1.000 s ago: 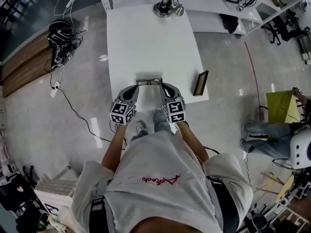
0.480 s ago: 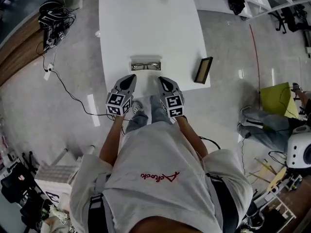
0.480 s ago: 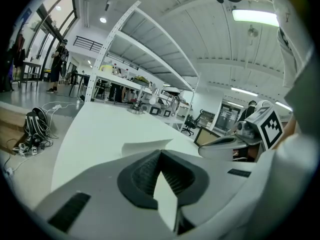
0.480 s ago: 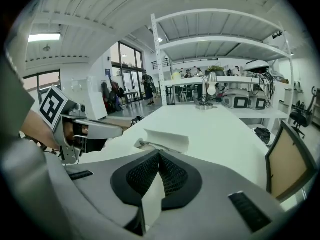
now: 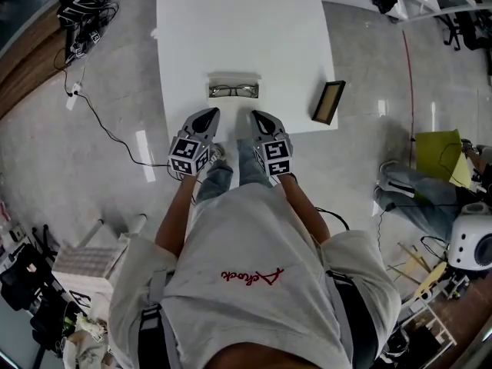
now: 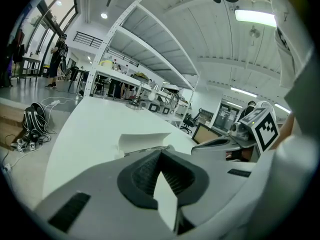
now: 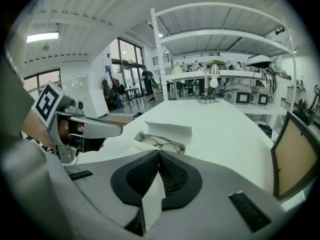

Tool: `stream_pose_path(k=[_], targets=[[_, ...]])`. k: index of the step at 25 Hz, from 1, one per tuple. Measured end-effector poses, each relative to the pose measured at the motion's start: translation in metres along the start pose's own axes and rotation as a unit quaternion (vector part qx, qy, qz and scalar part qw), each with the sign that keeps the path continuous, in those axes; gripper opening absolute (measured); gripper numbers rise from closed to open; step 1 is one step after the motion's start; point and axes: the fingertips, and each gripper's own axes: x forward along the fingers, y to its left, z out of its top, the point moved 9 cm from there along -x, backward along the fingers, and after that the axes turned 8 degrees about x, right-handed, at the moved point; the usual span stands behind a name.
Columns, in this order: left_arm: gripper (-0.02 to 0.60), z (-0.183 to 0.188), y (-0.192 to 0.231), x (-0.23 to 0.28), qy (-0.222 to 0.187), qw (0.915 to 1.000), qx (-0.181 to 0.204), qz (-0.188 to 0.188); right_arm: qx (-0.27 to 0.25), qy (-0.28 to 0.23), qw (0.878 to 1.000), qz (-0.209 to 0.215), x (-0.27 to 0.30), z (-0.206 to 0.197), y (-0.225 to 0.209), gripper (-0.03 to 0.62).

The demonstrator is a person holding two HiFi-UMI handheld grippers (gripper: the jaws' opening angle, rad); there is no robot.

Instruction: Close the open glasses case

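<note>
The white table (image 5: 231, 29) is carrying everything. The left gripper (image 5: 208, 115) and right gripper (image 5: 258, 117) are hovering over its near edge, both pinched closed on nothing, probably lining up to push the lid down. A second ago their tips were reaching the glasses case (image 5: 234, 90); now they are sitting back from it. It is lying open near that edge, glasses (image 7: 160, 144) inside.

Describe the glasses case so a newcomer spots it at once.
On the white table, look at its near edge. The glasses case is the pale open box holding spectacles, unlike the dark-framed panel to its right.
</note>
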Motion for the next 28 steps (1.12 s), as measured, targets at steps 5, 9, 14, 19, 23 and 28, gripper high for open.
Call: stream_pose_path(k=[5, 9, 14, 19, 23, 28], targets=[[0.023, -0.003, -0.001, -0.001, 0.002, 1.0000, -0.006, 0.002, -0.005, -0.008, 1.000, 0.001, 0.017, 0.011, -0.004, 0.014], [0.023, -0.006, -0.001, -0.002, 0.003, 1.0000, -0.008, 0.002, 0.000, -0.014, 1.000, -0.005, 0.033, 0.019, -0.012, 0.014], [0.023, -0.008, -0.001, -0.003, 0.005, 0.9999, -0.012, 0.004, -0.004, -0.018, 1.000, -0.008, 0.048, 0.032, -0.018, 0.014], [0.023, -0.008, 0.001, -0.007, 0.004, 0.9999, -0.013, 0.006, -0.028, -0.016, 0.999, -0.004, 0.059, 0.041, -0.014, 0.014], [0.023, -0.011, 0.000, -0.005, 0.005, 0.9999, -0.013, 0.005, -0.110, -0.004, 0.994, -0.005, 0.062, 0.046, -0.012, 0.014], [0.023, -0.012, -0.004, -0.006, 0.003, 0.9998, -0.020, 0.005, -0.232, 0.008, 0.972, -0.029, 0.060, 0.050, -0.011, 0.014]])
